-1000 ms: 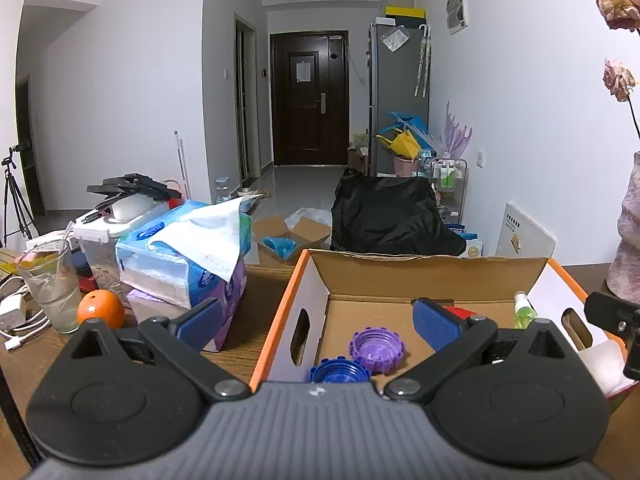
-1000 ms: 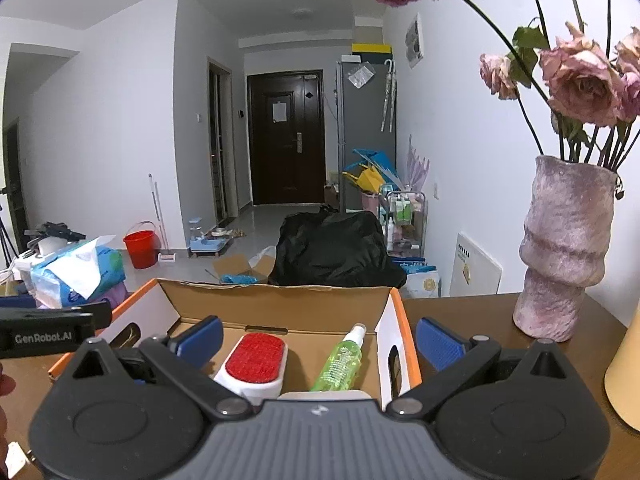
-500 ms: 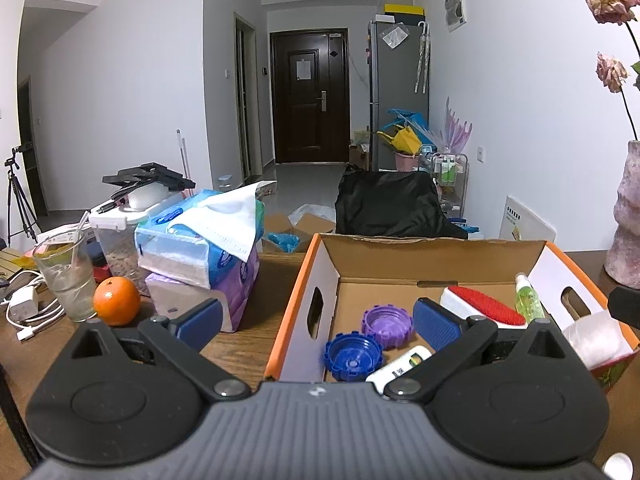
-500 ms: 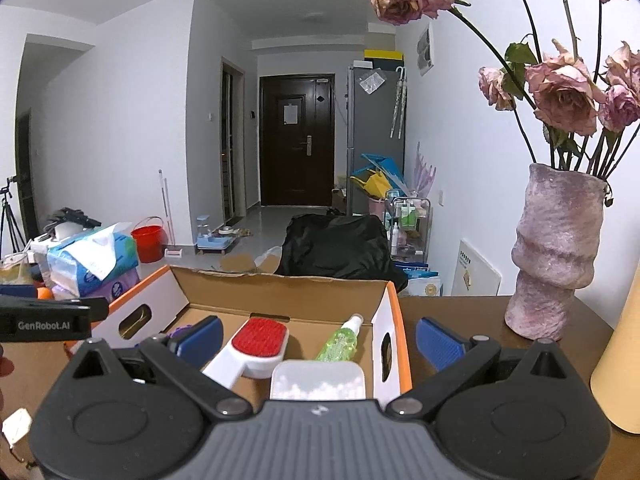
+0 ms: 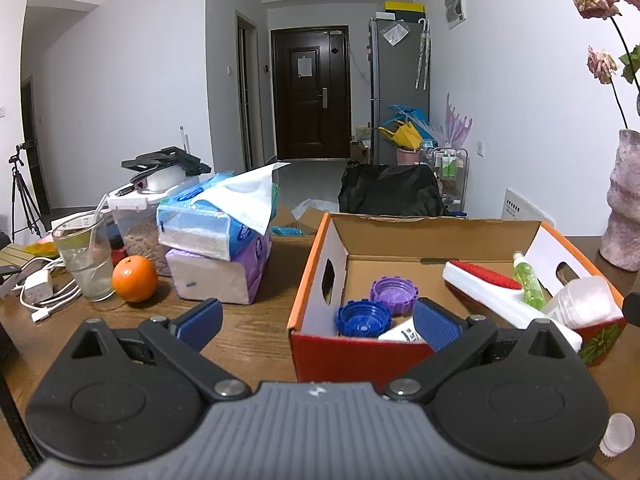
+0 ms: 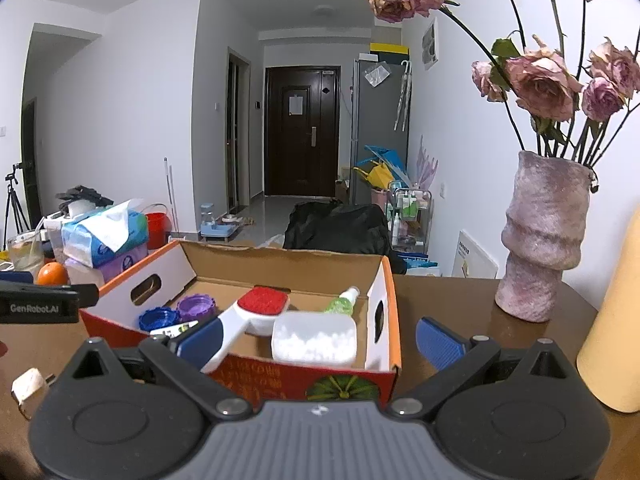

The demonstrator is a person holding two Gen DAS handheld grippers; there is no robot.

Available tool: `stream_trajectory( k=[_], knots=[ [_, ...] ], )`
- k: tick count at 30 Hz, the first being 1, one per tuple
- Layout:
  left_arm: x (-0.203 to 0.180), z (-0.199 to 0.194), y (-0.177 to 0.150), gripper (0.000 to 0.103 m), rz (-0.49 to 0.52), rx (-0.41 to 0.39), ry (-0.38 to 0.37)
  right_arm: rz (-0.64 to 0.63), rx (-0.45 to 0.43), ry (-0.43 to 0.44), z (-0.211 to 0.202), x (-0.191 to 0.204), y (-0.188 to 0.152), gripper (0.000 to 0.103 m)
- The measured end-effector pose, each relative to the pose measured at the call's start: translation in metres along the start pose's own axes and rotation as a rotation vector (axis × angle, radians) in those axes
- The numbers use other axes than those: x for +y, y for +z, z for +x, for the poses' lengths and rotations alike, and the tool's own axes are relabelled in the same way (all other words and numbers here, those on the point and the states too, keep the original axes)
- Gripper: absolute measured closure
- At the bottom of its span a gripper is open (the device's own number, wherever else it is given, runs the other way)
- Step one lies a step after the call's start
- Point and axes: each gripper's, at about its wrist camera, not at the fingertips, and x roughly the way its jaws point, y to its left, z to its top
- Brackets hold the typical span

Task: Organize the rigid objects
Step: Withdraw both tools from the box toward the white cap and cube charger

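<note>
Your left gripper (image 5: 318, 320) is spread wide and holds nothing; it hangs just short of the near left corner of the cardboard box (image 5: 316, 260), its right pad over the box's near edge. Your right gripper (image 6: 318, 338) is also wide and empty, straddling the box's (image 6: 384, 280) near right corner, left pad in front of the brush handle.

Inside the box, from the left: a blue cap (image 5: 363, 318) near the front, a purple cap (image 5: 394, 290) just behind it, and a white flat item with print too small to read. To the right lies a white brush (image 6: 262, 306) with a red pad, a green bottle (image 6: 340, 304) against the right wall, and a white tub (image 6: 314, 338) at the near right.

The box front shows pale writing and a watermelon picture; the writing cannot be made out. In the right wrist view, your left tool's side reads "GenRobot.AI".

Left of the box sit stacked tissue packs (image 5: 216, 256), an orange (image 5: 135, 279) and a glass (image 5: 84, 260). Right of it stands a vase (image 6: 544, 240) of dried roses.
</note>
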Motion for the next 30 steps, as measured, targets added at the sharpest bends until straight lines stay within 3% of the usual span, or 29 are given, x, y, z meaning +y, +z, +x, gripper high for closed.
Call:
stream_trajectory(
  k=[30],
  knots=[
    [0.033, -0.063, -0.045, 0.0, -0.041, 0.042, 0.039, 0.023, 0.093, -0.014, -0.052, -0.004, -0.057, 0.0]
  ],
)
